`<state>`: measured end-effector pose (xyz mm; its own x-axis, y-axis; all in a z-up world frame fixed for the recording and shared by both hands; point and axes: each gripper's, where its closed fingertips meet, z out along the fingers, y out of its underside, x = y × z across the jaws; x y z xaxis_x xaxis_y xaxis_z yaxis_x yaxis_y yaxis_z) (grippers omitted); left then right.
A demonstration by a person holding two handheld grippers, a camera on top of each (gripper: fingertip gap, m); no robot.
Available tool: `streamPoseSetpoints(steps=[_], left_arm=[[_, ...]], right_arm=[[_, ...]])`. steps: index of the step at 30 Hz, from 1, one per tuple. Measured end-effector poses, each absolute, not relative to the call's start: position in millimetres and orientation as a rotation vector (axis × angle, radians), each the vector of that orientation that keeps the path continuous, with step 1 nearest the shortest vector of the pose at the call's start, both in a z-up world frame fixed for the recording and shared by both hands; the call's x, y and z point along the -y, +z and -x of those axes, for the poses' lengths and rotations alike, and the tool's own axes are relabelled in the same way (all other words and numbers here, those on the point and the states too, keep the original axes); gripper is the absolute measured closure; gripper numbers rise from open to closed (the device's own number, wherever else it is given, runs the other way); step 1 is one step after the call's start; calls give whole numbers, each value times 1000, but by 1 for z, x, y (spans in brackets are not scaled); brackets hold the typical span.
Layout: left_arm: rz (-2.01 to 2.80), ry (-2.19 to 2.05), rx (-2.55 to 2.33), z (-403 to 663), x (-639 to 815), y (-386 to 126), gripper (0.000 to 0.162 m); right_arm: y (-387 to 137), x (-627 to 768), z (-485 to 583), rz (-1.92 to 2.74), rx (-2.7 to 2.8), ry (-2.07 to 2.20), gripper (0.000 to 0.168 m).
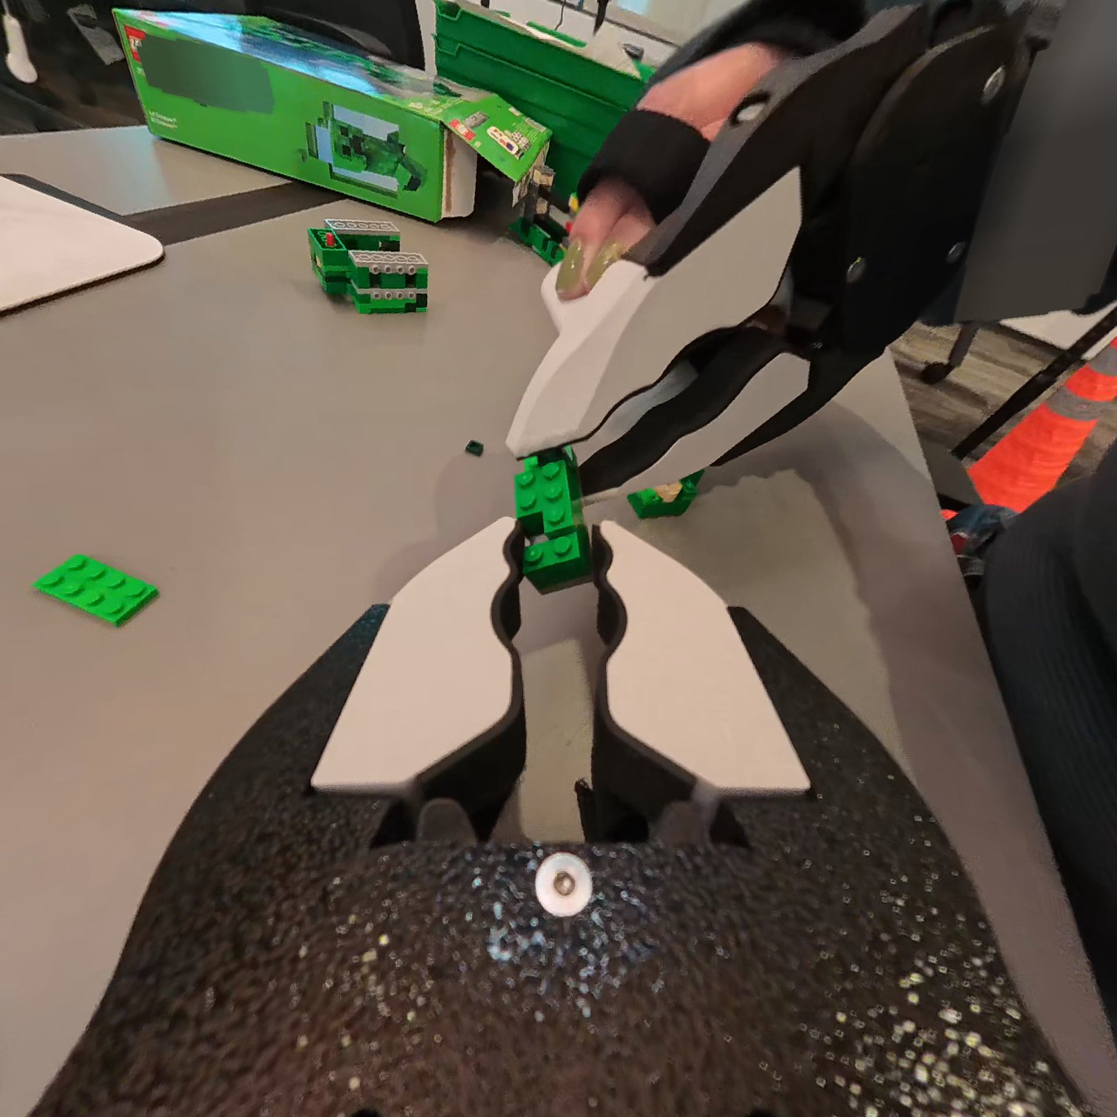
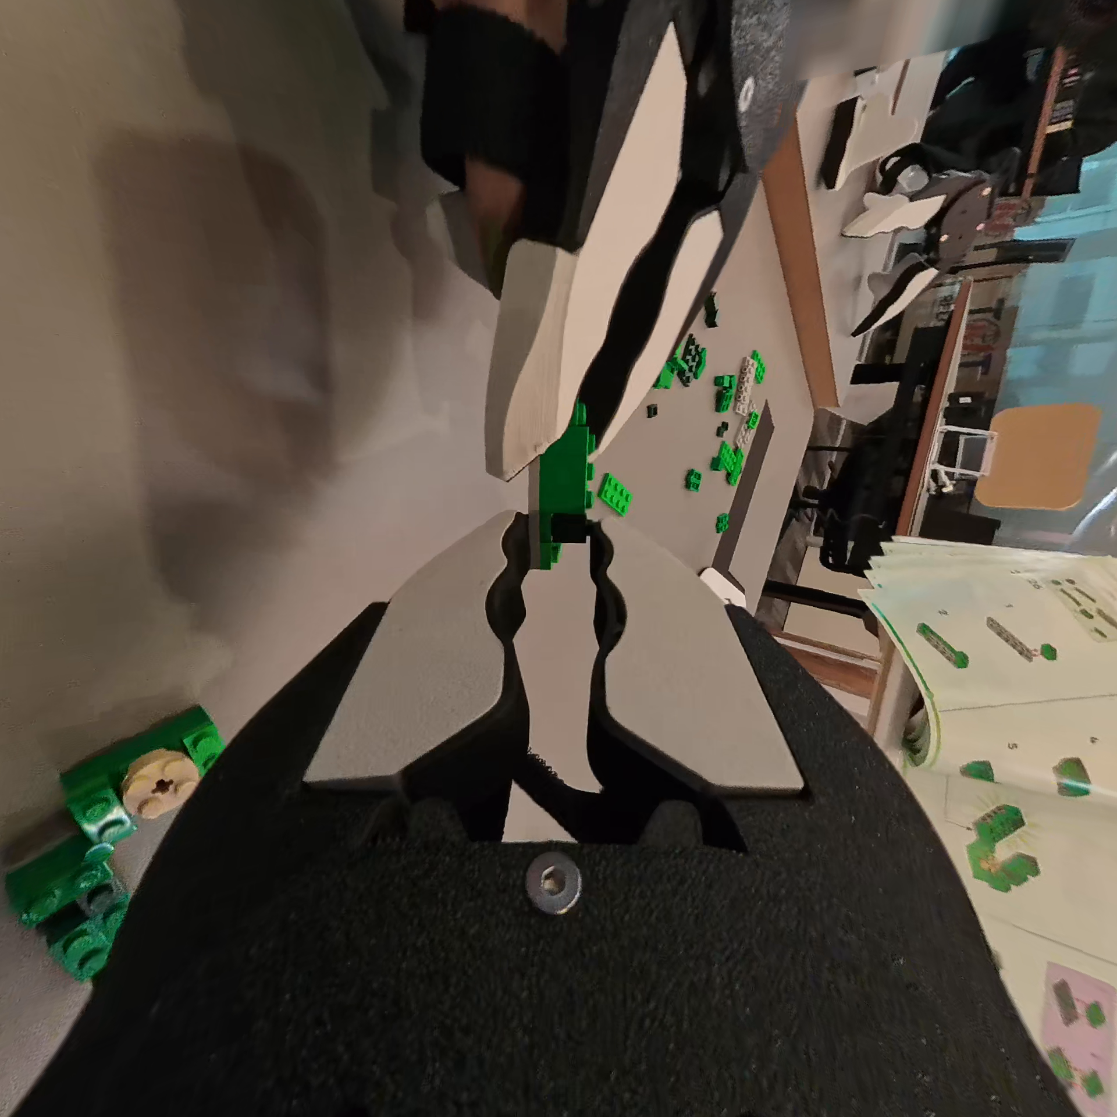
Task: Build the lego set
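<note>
A small green brick assembly (image 1: 553, 526) is held in the air between both grippers. My left gripper (image 1: 556, 544) is shut on its lower end. My right gripper (image 1: 553, 462) comes in from the upper right and is shut on its upper end, with a person's gloved hand on that gripper. In the right wrist view the same assembly (image 2: 565, 477) sits between my right gripper's tips (image 2: 556, 526), and the left gripper (image 2: 556, 459) clamps it from above. A black piece shows on the assembly's side near the right tips.
A green set box (image 1: 290, 115), a partial green and grey build (image 1: 369, 266), a green plate (image 1: 97, 589) and a tiny dark piece (image 1: 474, 448) are on the grey table (image 1: 242, 423). Loose bricks (image 2: 725, 411), an open instruction booklet (image 2: 997, 755) and a green build with a tan round piece (image 2: 121, 816) lie nearby. Only a small space, under 4 cm, lies between the two pairs of fingers. From either gripper's tips it is about 15 cm to the green plate (image 1: 97, 589). Look for it in the right wrist view (image 2: 616, 494) too.
</note>
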<state>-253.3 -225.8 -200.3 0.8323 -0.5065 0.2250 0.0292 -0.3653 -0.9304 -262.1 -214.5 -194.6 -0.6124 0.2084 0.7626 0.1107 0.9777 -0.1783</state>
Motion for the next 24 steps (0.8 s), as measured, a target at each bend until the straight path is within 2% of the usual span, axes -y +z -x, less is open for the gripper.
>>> streamPoseSetpoints(steps=[16, 18, 24], left_arm=[[1856, -612, -362, 252, 225, -202, 143], [1827, -533, -381, 255, 224, -197, 143], [1823, -135, -480, 275, 220, -198, 143]], right_arm=[[-195, 216, 260, 214, 2206, 136, 149], [-192, 214, 260, 241, 2168, 159, 132], [-168, 177, 253, 653, 2010, 506, 122]])
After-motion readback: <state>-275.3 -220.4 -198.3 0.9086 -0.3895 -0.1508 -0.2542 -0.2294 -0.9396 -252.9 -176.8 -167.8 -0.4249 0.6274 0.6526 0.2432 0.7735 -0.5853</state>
